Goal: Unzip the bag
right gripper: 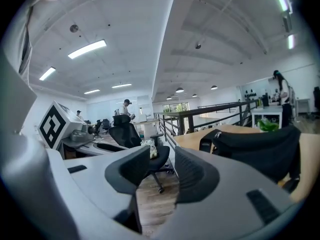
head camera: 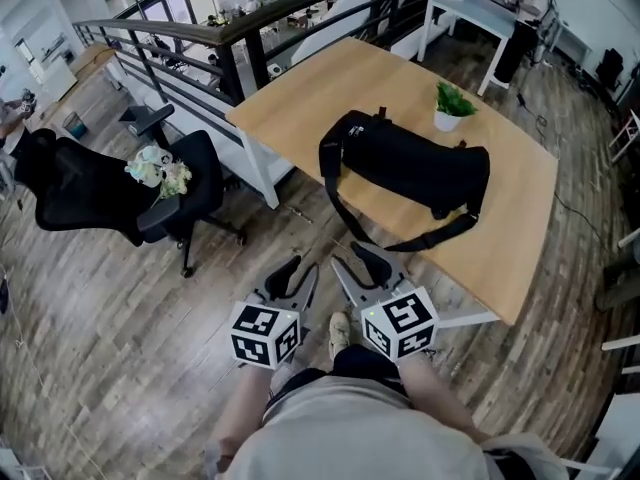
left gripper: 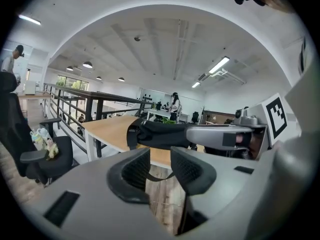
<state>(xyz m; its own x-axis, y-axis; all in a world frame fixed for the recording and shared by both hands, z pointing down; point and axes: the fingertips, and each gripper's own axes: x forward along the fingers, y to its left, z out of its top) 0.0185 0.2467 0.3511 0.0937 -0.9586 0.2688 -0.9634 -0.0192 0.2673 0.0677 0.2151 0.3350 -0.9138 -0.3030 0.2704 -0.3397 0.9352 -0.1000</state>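
the table (head camera: 520,228) is the biggest thing ahead of me, one pale wooden top. black office chairs (head camera: 120,193) stand on the floor to my left; i count at least two but cannot separate them cleanly. the bag (head camera: 405,163), the one black bag here, lies on its side in the middle of the table, with its strap (head camera: 400,240) looped out toward the near edge. it looks closed, though i cannot make out the zip from this far.

my two tools hang low in front of me over the floor, short of the table. the left gripper (head camera: 298,271) has its jaws apart with nothing between them, only floor and the far bag showing through the gap. the right gripper (head camera: 360,263) is the same, parted and empty. neither touches the bag.

one small plant (head camera: 452,105) in a white pot stands just behind the bag.

so i judge the job unstarted: reaching the bag, finding the zip pull, steadying the bag and drawing the zip all remain.
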